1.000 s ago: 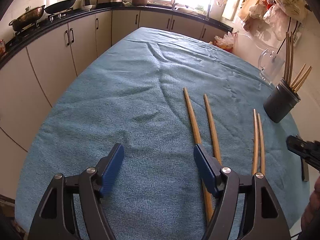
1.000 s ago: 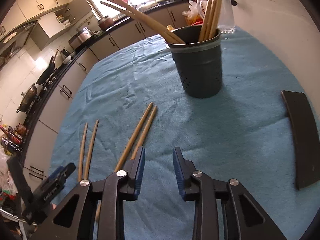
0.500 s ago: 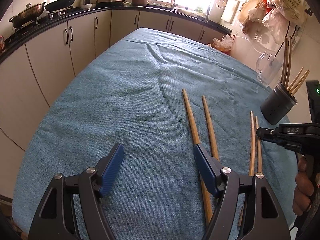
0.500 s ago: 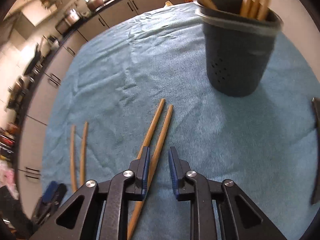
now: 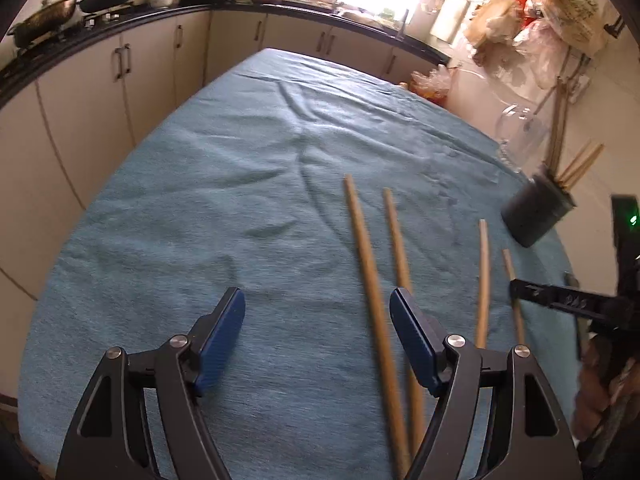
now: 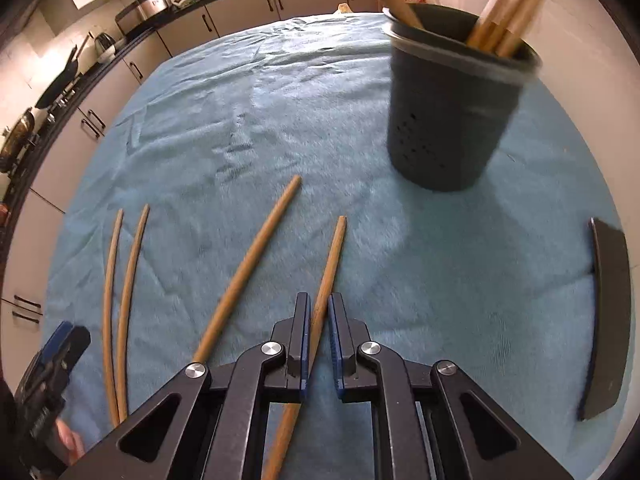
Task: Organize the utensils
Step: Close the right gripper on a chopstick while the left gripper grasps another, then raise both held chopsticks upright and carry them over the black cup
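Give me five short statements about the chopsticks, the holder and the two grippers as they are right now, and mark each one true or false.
1. The right gripper is shut on a wooden chopstick. True.
2. The left gripper holds a chopstick. False: its jaws stand wide open and grip nothing.
3. The dark utensil holder is empty. False: several wooden sticks stand in it.
4. Three other chopsticks lie loose on the blue cloth. True.
5. The utensil holder lies on its side. False: it stands upright on the cloth.
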Action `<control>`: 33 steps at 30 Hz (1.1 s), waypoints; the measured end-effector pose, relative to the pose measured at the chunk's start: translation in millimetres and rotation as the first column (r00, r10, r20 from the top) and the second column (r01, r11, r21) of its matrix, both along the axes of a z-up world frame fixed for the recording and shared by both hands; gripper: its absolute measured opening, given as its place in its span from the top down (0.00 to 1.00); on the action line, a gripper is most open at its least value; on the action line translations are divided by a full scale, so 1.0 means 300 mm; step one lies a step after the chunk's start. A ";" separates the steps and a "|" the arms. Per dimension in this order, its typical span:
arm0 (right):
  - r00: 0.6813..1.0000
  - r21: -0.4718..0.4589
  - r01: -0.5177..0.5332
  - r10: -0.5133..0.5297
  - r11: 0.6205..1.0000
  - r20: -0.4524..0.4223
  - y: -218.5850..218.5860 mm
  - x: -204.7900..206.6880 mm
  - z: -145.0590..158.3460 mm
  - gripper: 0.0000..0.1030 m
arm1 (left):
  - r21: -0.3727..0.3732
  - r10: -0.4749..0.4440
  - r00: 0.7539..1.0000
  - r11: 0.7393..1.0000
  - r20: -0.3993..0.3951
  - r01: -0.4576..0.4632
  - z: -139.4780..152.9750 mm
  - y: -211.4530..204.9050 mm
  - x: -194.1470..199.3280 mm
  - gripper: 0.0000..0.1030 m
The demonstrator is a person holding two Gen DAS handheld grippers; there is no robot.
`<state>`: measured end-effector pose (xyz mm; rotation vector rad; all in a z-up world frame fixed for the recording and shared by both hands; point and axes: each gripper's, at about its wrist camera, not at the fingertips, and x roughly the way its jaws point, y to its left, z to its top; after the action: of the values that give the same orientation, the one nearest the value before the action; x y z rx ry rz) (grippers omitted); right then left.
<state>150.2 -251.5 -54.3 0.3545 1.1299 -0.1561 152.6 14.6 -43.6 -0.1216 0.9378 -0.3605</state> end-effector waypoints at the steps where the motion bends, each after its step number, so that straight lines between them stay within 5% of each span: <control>1: 1.000 0.005 0.001 -0.001 1.000 0.009 -0.005 -0.013 -0.002 0.91 | 0.014 -0.010 1.000 1.000 0.007 0.010 0.010 -0.019 -0.002 0.29; 4: 1.000 0.014 -0.002 0.001 1.000 0.026 -0.006 -0.027 -0.006 0.91 | 0.063 -0.046 0.999 0.997 0.008 0.045 0.021 -0.078 0.010 0.30; 6: 0.999 0.013 -0.003 0.002 1.000 0.036 -0.005 -0.030 -0.007 0.91 | 0.087 -0.049 0.999 0.995 -0.019 0.050 0.013 -0.111 0.040 0.50; 9: 0.999 0.021 -0.006 0.005 1.000 0.050 -0.009 -0.037 -0.010 0.91 | 0.112 -0.034 0.996 0.993 -0.077 0.042 -0.016 -0.133 0.098 0.64; 13: 0.998 0.029 -0.015 0.013 0.999 0.066 -0.018 -0.057 -0.010 0.91 | 0.142 -0.026 0.996 0.989 -0.085 0.038 -0.018 -0.158 0.150 0.65; 20: 0.998 0.024 -0.021 0.019 0.999 0.067 -0.013 -0.051 -0.009 0.91 | 0.351 -0.008 0.998 0.936 -0.070 0.032 -0.028 -0.275 0.179 0.68; 26: 0.998 0.004 -0.035 0.034 0.999 0.052 -0.002 -0.036 -0.005 0.91 | 0.306 0.029 0.996 0.952 -0.084 -0.002 -0.019 -0.248 0.205 0.93; 29: 0.998 0.071 -0.027 0.023 0.997 0.054 -0.029 -0.034 -0.005 0.92 | 0.177 0.016 0.991 0.984 -0.130 0.007 0.001 -0.175 0.202 0.94; 33: 0.992 0.101 -0.013 0.000 0.995 0.127 -0.051 -0.065 0.044 0.92 | 0.112 0.020 0.998 0.994 -0.057 -0.014 0.084 -0.118 0.156 0.94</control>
<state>130.6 -267.0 -41.0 0.4453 1.0151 -0.0690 199.4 -20.9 -18.3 -0.0374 1.0116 -0.2891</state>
